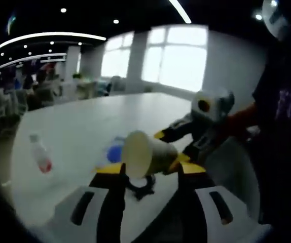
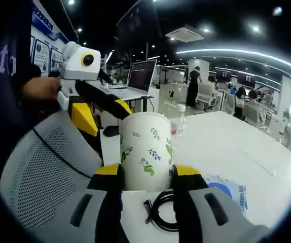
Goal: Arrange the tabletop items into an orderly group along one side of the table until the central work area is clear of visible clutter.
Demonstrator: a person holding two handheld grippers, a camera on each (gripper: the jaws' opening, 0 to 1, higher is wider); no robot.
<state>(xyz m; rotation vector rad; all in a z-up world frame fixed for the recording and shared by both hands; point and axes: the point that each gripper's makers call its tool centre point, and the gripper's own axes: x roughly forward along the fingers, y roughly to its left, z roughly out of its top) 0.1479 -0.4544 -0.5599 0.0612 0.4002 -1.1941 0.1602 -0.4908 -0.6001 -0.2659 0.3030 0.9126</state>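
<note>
I have the paper cup (image 2: 146, 152) at the frame's lower centre, pinched by the right hand-held gripper (image 2: 145, 174) above the worktop (image 2: 237, 142); it's light and crushable (grip the lower wall gently). I cannot tell the left hand-held gripper's (image 1: 150, 172) state.

Left cam: low over bench (image 1: 84, 126), facing windows, close on paper cup (image 1: 146, 154). Right cam: opposite way, toward office, cup (image 2: 145, 151) close. Shared: cup, bench, cable (image 2: 163, 215).
</note>
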